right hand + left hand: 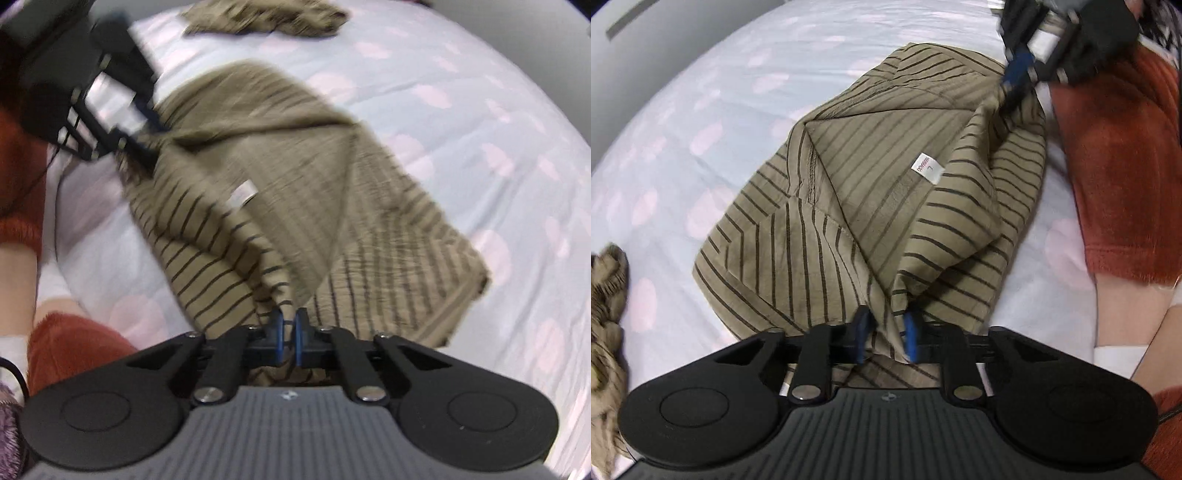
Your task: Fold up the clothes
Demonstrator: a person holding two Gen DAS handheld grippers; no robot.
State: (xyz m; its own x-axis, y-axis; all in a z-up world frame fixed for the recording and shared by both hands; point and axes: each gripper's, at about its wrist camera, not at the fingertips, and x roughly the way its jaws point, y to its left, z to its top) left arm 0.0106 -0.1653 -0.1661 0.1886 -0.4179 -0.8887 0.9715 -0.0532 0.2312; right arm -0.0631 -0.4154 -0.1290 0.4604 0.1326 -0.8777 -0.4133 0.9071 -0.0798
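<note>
A khaki garment with dark stripes lies rumpled on the bed, its white size label facing up. My left gripper is shut on a bunched edge of it at the near side. At the far right corner of the cloth, my right gripper pinches another edge. In the right wrist view the same striped garment spreads ahead, blurred, with its label showing. There my right gripper is shut on a fold of cloth, and my left gripper grips the garment's upper left corner.
The bedsheet is pale blue with pink spots. A second striped cloth lies crumpled at the left, seen far off as a striped cloth in the right wrist view. A person's rust-red fuzzy clothing borders the bed on the right.
</note>
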